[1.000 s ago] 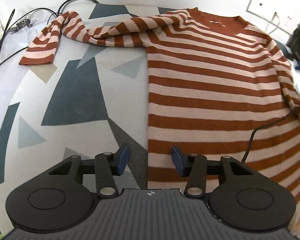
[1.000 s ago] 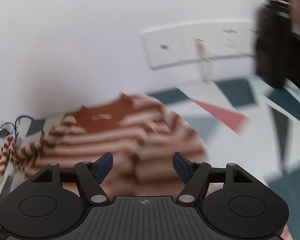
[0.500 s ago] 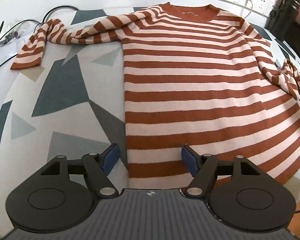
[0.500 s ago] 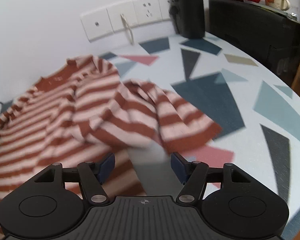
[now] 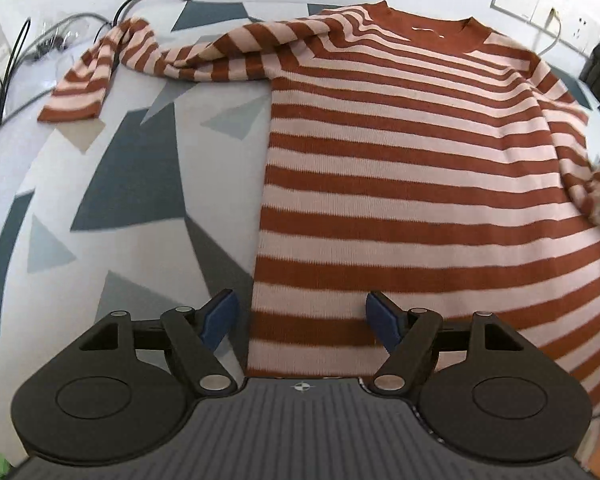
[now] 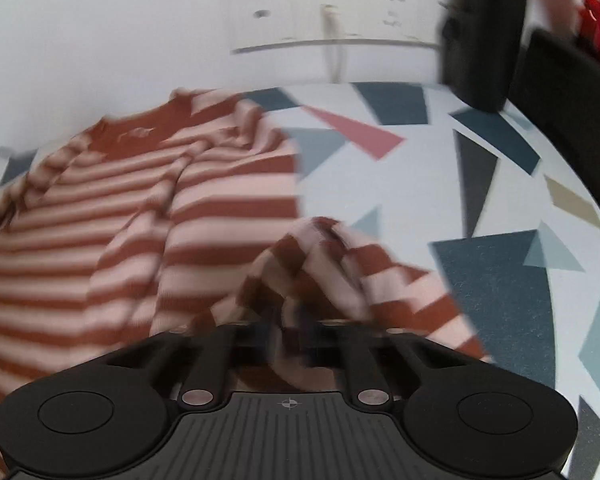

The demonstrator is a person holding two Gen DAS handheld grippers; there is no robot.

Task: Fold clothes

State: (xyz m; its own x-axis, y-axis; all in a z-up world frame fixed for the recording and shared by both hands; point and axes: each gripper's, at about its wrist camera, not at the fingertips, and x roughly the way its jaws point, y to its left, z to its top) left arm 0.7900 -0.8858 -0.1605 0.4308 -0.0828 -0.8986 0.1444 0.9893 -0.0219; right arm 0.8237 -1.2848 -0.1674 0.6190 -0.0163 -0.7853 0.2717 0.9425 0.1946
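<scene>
A table (image 5: 132, 184) with a triangle-patterned cover holds a striped sweater (image 5: 400, 184) spread flat, one sleeve (image 5: 100, 72) stretched toward cables (image 5: 16, 52) by the wall. The left gripper (image 5: 302, 316) hovers over the hem corner, its jaws having just widened, clasping nothing. The right gripper (image 6: 300, 320) has just snapped closed on the bunched other sleeve (image 6: 320, 264).

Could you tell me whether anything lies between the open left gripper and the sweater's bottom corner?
Nothing visible does. The left gripper hangs open straight over the bottom corner of the striped sweater, with only bare patterned tablecloth beside it. The cables lie far off.
</scene>
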